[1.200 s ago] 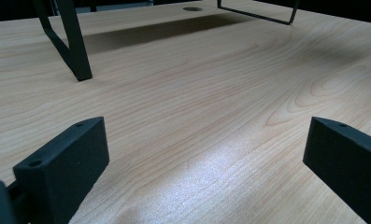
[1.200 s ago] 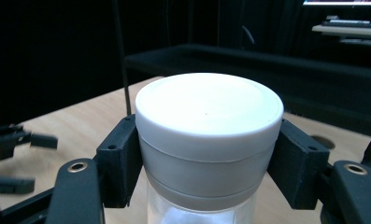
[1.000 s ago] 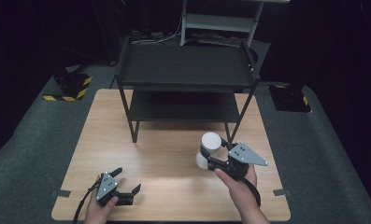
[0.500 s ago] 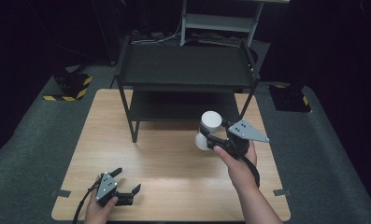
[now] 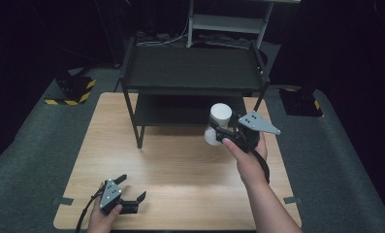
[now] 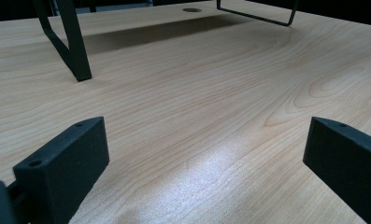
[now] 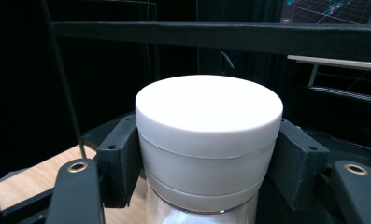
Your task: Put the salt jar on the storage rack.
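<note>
A jar with a white lid (image 5: 220,114) (image 7: 208,135) hangs in the air in front of the black two-level shelf rack (image 5: 190,68), at the height of its lower shelf. My right gripper (image 5: 220,132) (image 7: 206,158) is shut on the jar, one black jaw on each side just under the lid. My left gripper (image 5: 131,188) (image 6: 206,154) rests low at the table's near left corner, open, with bare wood between its jaws.
The wooden table (image 5: 180,179) carries the rack at its far side; a rack leg (image 6: 75,51) stands ahead of the left gripper. Yellow-black floor blocks (image 5: 71,90) lie beyond the table's left edge. Grey carpet surrounds the table.
My right gripper has carried the jar upward and farther toward the rack's lower shelf. The left gripper has stayed in place.
</note>
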Motion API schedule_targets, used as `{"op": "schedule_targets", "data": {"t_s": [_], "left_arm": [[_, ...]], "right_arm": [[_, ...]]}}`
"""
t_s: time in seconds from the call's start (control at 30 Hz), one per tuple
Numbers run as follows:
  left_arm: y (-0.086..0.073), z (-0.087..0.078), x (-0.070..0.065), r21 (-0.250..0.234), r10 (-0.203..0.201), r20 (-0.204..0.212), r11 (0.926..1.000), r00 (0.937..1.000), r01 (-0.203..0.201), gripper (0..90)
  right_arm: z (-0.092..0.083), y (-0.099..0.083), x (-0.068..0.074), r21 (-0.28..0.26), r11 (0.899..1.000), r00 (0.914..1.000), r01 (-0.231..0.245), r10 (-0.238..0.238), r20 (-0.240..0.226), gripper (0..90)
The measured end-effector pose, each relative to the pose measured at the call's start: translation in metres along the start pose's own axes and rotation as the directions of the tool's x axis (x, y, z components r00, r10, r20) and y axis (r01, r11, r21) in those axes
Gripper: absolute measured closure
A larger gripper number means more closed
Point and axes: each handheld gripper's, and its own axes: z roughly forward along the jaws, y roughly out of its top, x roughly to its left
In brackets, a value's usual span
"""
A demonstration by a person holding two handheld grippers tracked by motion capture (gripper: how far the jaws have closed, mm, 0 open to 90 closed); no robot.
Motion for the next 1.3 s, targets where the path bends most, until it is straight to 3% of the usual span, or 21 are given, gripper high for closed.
{"op": "schedule_targets", "data": {"t_s": [0.57,0.97,1.3], "left_arm": [[-0.001,0.000,0.001,-0.005,-0.007,0.004,1.0000,1.0000,0.007,0.5],[-0.001,-0.001,0.002,-0.006,-0.009,0.011,0.9999,0.9999,0.009,0.5],[-0.001,-0.001,0.003,-0.007,-0.008,0.014,0.9999,0.9999,0.008,0.5]], "right_arm": [[0.045,0.008,-0.018,0.038,0.999,0.9980,-0.020,0.018,0.061,34.8],[0.079,0.011,-0.012,0.038,0.999,0.9949,-0.018,0.014,0.100,34.8],[0.096,0.007,-0.009,0.015,1.000,0.9887,-0.012,0.009,0.149,34.8]]}}
